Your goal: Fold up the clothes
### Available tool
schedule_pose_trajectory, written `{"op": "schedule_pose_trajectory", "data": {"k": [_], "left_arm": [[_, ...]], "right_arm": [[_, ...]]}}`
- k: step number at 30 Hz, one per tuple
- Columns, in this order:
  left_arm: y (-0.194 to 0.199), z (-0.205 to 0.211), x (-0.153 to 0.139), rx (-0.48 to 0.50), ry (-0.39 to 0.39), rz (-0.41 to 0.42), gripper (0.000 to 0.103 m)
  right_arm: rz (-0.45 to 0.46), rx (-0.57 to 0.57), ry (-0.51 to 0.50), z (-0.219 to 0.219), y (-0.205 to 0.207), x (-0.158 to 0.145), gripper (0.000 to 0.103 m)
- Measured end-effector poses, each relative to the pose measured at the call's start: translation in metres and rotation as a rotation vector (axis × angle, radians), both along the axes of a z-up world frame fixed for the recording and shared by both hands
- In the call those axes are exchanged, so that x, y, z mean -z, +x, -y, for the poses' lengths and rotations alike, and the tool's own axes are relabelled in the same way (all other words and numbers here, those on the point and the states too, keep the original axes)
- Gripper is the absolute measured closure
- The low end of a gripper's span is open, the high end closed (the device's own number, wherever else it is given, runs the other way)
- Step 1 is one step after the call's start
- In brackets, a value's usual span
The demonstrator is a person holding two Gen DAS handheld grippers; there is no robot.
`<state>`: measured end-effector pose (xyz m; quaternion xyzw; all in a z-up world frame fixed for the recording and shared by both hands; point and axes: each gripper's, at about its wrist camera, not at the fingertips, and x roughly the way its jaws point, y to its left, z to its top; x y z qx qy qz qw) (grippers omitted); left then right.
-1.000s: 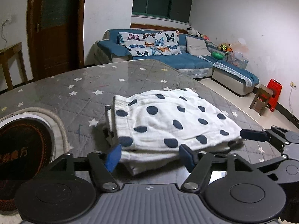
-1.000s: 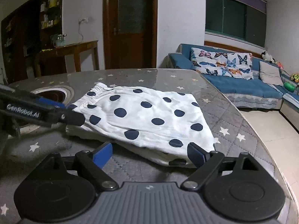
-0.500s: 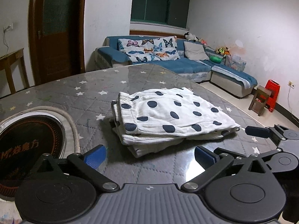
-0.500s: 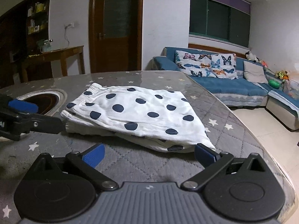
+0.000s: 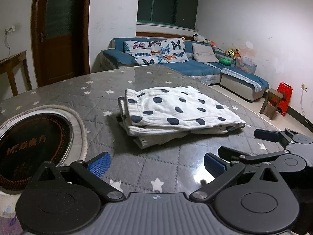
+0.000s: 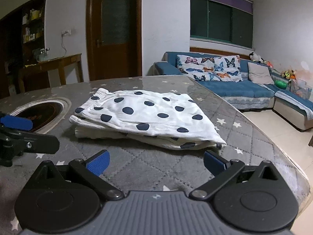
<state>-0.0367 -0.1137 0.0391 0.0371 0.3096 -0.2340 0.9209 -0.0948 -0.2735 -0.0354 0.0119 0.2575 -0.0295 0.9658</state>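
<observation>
Holding both tools above the table, I have each pair of jaws spread wide with nothing between them. My left gripper points at the folded garment, a white cloth with dark dots, which lies flat on the grey star-patterned cover ahead of my left jaws, clear of the blue pads and a little toward the right finger. Its elastic waistband edge faces the left finger's side, with several layers stacked under the top one. Off to the left of my left jaws sits a round dark burner set into the tabletop. To the right of them, my right gripper shows, apart from the cloth.

From my right gripper, the same garment lies straight ahead of the jaws, its near corner close to the right pad but not touching. My left gripper sits to the left of these jaws, just short of the cloth's edge. Beyond the table stands a blue sofa with butterfly cushions.
</observation>
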Motion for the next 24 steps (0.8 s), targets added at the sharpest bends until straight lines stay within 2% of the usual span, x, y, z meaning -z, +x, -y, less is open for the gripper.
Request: {"op": "schedule_pose_trajectory", "data": {"k": [24], "left_arm": [[-0.020, -0.005, 0.015, -0.002, 0.009, -0.035, 0.000]], "right_arm": [[-0.020, 0.047, 0.051, -0.007, -0.014, 0.007, 0.000]]}}
